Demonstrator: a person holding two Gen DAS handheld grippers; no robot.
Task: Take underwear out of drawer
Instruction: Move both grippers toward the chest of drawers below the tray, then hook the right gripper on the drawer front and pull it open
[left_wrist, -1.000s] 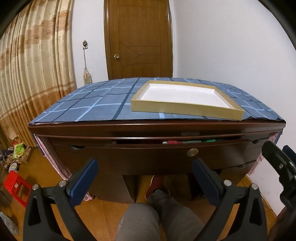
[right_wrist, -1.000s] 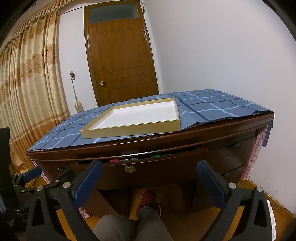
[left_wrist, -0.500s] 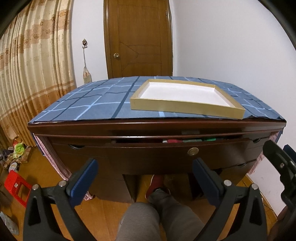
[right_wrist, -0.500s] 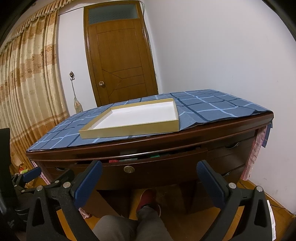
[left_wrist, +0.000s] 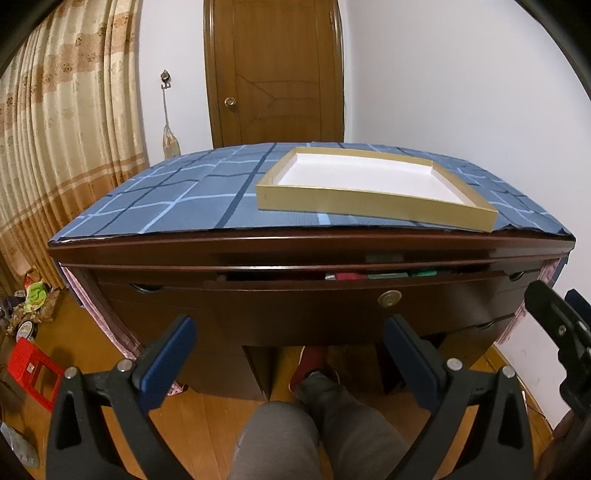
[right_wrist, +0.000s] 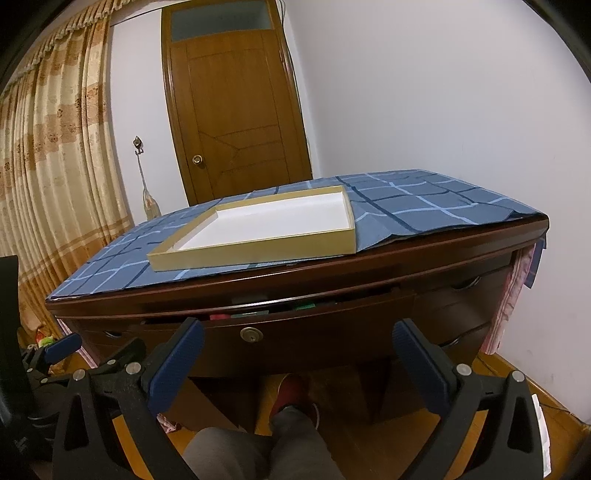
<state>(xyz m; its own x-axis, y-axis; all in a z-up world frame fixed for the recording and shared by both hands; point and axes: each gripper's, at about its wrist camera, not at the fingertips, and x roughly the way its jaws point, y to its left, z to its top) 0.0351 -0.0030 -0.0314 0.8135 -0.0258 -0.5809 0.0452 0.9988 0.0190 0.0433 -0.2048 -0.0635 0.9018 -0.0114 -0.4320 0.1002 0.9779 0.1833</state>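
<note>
Before a dark wooden desk (left_wrist: 295, 243) with its drawer (left_wrist: 332, 295) slightly ajar, left gripper (left_wrist: 291, 354) and right gripper (right_wrist: 297, 360) hover spread wide, empty, touching nothing.

Dim, sharp, perhaps overhead-lit; fisheye-warped edges.

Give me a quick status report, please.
Left gripper and right gripper open, empty, short of the desk. Drawer barely ajar, clothing inside. Nothing blocking.
</note>
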